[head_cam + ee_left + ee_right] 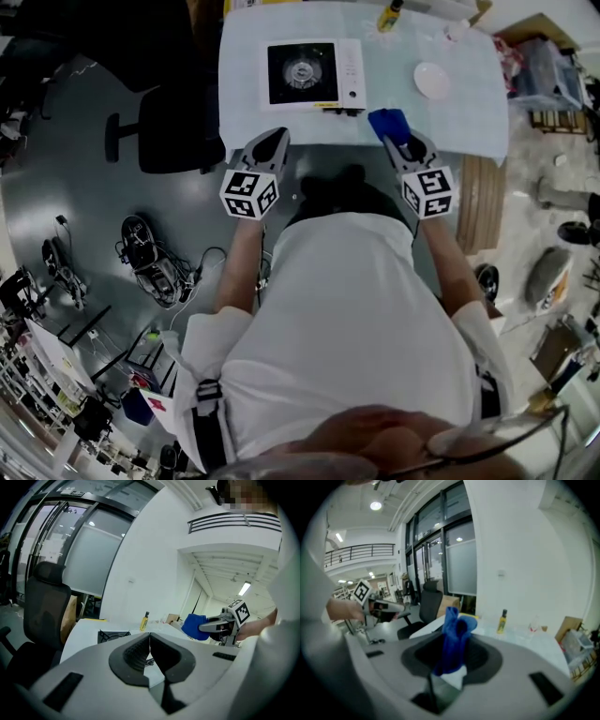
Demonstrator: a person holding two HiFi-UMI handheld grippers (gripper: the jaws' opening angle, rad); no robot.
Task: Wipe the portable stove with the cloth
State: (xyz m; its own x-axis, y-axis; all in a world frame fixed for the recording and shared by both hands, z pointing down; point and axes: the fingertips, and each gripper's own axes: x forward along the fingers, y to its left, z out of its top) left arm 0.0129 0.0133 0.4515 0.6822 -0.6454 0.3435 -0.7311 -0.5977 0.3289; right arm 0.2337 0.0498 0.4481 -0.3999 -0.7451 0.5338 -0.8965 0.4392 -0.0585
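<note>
The white portable stove (312, 74) with a black burner top sits on the pale table (469, 112) toward its left. Its black top (114, 635) shows low in the left gripper view. A blue cloth (388, 123) is pinched in my right gripper (398, 141), held over the table's near edge, right of the stove. In the right gripper view the cloth (453, 637) stands up between the jaws of that gripper (451, 653). My left gripper (272, 142) hovers at the near edge below the stove, its jaws shut with nothing between them (149, 651).
A white plate (432, 80) lies on the table's right part. A yellow bottle (389, 16) stands at the far edge. A black office chair (164, 131) is left of the table. Crates and clutter (544, 75) sit on the floor at right.
</note>
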